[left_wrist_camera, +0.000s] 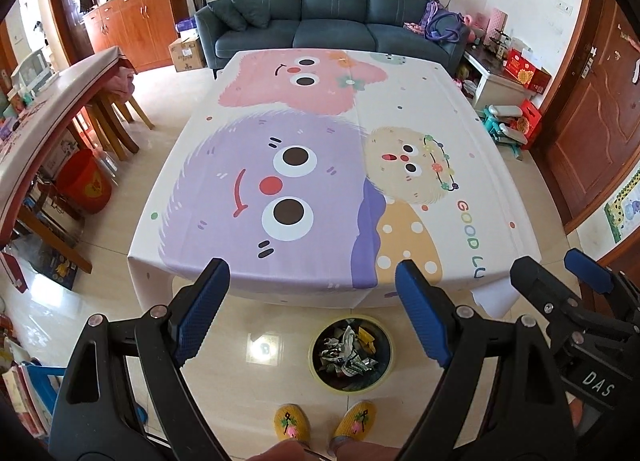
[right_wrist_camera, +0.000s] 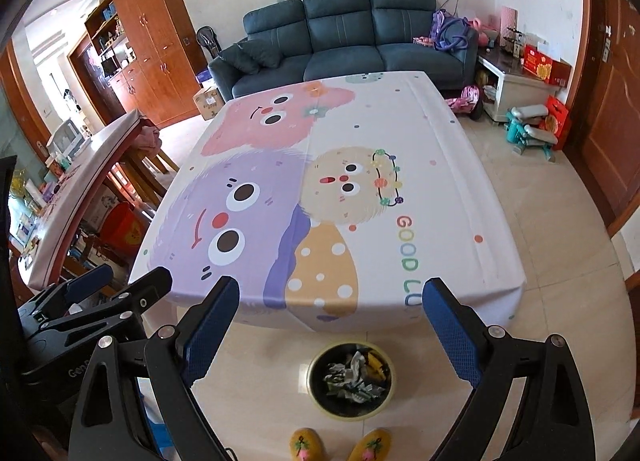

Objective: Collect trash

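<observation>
Left gripper [left_wrist_camera: 312, 293]: jaws spread wide, holding nothing.
Right gripper [right_wrist_camera: 332, 317]: jaws spread wide, holding nothing.
Bin [left_wrist_camera: 316, 371]: one, on the floor before the table [left_wrist_camera: 280, 121].
Trash [left_wrist_camera: 348, 353]: crumpled wrappers inside the bin.
Slippers [left_wrist_camera: 291, 423]: two, yellow.

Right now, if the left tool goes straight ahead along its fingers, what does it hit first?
Probably the near edge of the table, on its cartoon cloth. The open left tool frames that edge, nothing between. The trash bin sits lower, on the floor. Depth is uncertain.
</observation>
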The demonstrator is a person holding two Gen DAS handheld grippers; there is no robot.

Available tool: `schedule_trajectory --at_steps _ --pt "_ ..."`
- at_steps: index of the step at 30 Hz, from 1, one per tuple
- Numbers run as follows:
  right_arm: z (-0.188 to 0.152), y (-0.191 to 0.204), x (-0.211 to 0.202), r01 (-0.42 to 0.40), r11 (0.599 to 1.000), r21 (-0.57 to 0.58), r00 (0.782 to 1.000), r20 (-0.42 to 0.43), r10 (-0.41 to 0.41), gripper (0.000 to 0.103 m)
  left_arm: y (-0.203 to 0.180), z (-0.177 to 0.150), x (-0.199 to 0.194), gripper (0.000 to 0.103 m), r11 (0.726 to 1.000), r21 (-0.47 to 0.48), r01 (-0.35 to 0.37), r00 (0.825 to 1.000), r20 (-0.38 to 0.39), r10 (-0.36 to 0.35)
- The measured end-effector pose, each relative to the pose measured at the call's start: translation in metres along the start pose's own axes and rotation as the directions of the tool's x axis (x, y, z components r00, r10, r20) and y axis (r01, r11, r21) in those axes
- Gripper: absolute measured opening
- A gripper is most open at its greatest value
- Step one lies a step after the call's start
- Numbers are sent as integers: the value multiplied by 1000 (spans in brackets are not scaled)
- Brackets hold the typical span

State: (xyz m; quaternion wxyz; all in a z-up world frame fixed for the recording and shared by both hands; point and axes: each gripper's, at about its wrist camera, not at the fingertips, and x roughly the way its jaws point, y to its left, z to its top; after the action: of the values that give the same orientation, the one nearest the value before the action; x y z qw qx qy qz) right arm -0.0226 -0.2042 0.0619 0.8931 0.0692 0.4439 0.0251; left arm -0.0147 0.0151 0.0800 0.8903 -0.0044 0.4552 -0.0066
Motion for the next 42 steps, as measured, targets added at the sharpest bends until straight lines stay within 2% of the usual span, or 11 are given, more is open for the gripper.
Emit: schedule_trajectory --at_steps 19,42 --pt "10 -14 12 27 1000 6 1000 4 -27 94 -25 16 28 83 999 40 21 1000 -15 -20" --pt "11 -14 13 27 1000 8 1000 5 -27 94 -32 17 33 83 999 46 20 1000 -22 -19"
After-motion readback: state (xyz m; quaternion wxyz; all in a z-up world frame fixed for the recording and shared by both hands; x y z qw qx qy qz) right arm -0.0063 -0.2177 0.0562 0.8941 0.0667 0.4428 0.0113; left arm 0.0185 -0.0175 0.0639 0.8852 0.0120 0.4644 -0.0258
